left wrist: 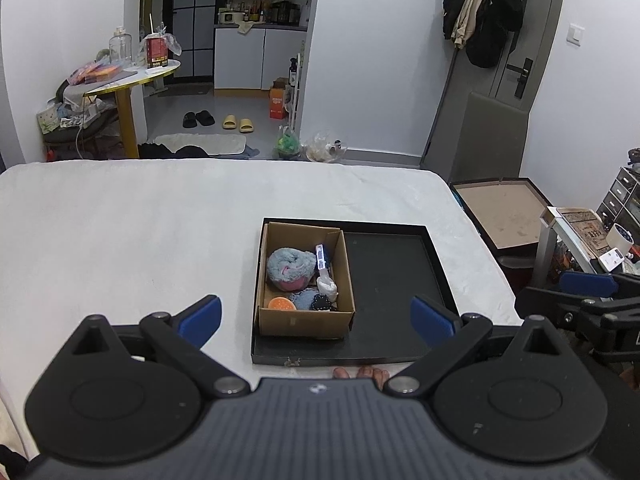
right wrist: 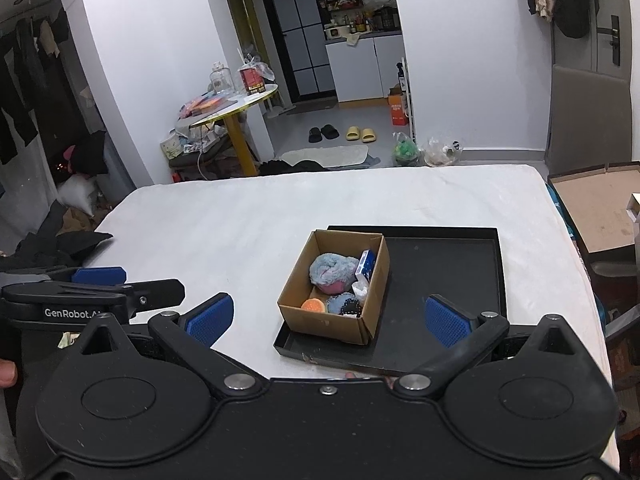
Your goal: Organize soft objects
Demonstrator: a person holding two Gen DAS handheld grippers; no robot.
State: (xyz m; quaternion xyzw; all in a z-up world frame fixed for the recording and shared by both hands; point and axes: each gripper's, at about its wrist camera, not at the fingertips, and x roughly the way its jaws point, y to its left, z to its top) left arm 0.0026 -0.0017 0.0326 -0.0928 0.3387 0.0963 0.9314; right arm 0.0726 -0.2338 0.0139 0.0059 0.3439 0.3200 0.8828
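Note:
A small cardboard box [left wrist: 306, 322] [right wrist: 332, 322] stands in the left half of a shallow black tray [left wrist: 390, 276] [right wrist: 444, 276] on a white bed. Inside the box lie a fluffy grey-blue and pink bundle [left wrist: 289, 267] [right wrist: 333, 272], an orange round sponge [left wrist: 282, 304] [right wrist: 313, 305], a dark dotted piece [left wrist: 322, 302] [right wrist: 351, 307], a white wad [left wrist: 327, 286] and a blue-white packet [left wrist: 321, 257] [right wrist: 367, 264]. My left gripper [left wrist: 316, 318] is open, held back above the tray's near edge. My right gripper [right wrist: 328, 318] is open too, and holds nothing.
The white bed [left wrist: 140, 224] [right wrist: 224, 216] spreads wide to the left of the tray. An open cardboard lid [left wrist: 502, 208] [right wrist: 596, 208] sits off the bed's right side. Beyond the far edge are a round yellow-legged table [left wrist: 128, 80], slippers and bags on the floor.

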